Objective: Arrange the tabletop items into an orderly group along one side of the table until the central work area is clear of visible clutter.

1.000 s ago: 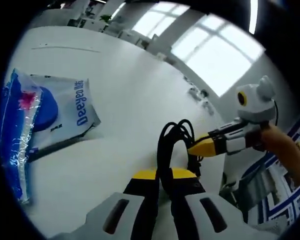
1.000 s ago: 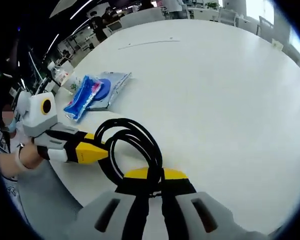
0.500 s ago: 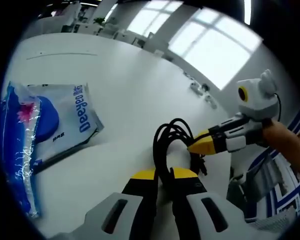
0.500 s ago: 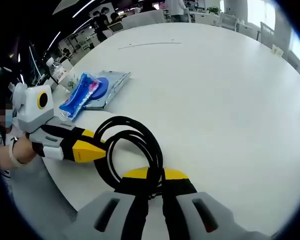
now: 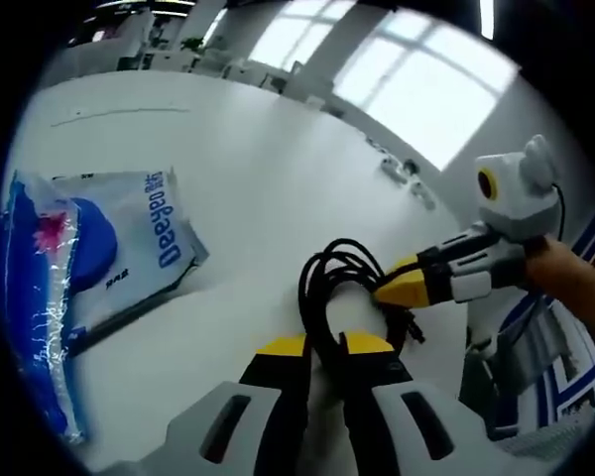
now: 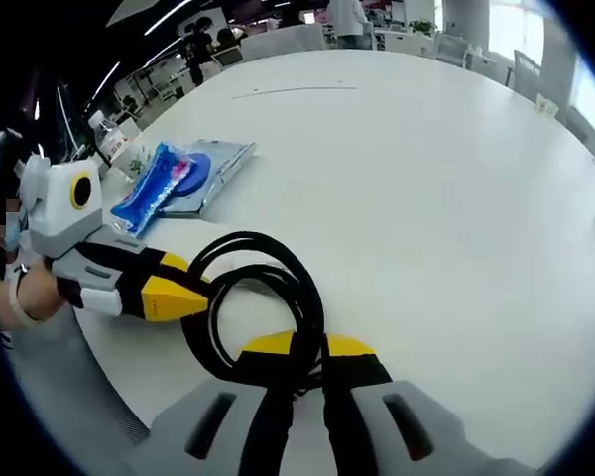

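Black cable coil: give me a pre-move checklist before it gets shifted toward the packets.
1. Right gripper shut on the black cable coil: ok, strands sit between the jaws.
2. Left gripper shut on the coil: ok, the cable runs between its jaws in the left gripper view.
3. Coil bundled, no loose end trailing: cannot tell; a plug end sticks out near the right gripper's tips.
4. Table free between the coil and the blue packets: ok, bare white surface.
5. Packets already lying near the table edge: ok.
6. Coil lifted off the table: cannot tell.
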Demonstrator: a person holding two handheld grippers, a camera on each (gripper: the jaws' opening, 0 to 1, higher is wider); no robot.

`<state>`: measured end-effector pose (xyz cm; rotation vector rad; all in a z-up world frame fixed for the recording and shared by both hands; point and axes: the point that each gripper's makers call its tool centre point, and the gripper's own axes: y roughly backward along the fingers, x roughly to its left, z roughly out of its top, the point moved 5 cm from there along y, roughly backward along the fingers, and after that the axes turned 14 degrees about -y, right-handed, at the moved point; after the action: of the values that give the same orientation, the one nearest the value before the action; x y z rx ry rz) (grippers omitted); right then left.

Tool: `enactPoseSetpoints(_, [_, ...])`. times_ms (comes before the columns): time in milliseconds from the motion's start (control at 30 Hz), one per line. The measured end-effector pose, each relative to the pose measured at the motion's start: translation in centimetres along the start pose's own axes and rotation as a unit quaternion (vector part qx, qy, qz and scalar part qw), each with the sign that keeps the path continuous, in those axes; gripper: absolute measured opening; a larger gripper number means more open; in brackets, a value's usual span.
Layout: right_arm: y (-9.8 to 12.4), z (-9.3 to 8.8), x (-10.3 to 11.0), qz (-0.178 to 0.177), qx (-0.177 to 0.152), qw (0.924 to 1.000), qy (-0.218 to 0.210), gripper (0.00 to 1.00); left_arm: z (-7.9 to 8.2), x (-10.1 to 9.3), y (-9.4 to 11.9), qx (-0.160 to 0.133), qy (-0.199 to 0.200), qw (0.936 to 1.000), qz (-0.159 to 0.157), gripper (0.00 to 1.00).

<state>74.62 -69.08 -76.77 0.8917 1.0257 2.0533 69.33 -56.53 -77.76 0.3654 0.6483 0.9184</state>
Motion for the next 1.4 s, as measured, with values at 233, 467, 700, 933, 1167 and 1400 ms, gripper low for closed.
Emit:
enactPoseSetpoints(233, [0.0,0.0,-0.1,0.000,-0.004,1.0000,0.001,0.06,0.0,-0.1,0.1,0.001,-0.005,1.0000,-0.001,0.07])
enactPoseSetpoints(467, [-0.1,0.0,-0.2,-0.001,-0.004,1.0000,0.007,0.07,0.0,-0.2,-0.1,-0.002,-0.015,0.9999,0.000,0.09])
enactPoseSetpoints(700, [-0.3,0.1,-0.4,-0.001,-0.009,0.9999,0.008,0.08,0.1,0.0,0.0,-0.007,-0.027,0.9996,0.003,0.11])
enactPoseSetpoints(933, [0.1,0.2,-0.1,0.002,-0.027,0.9991,0.033,0.29,1.0,0.2,0.5,-0.034,-0.076,0.9964,0.019,0.38])
enactPoseSetpoints(1167, [0.6,0.9,-0.3,0.006,-0.050,0.9983,0.028,0.43,1.8,0.1,1.2,-0.050,-0.074,0.9959,0.016,0.49])
enactPoseSetpoints(1400, [1.0,1.5,0.3,0.017,-0.066,0.9972,0.029,0.54,2.1,-0.2,1.6,-0.054,-0.071,0.9960,0.011,0.57])
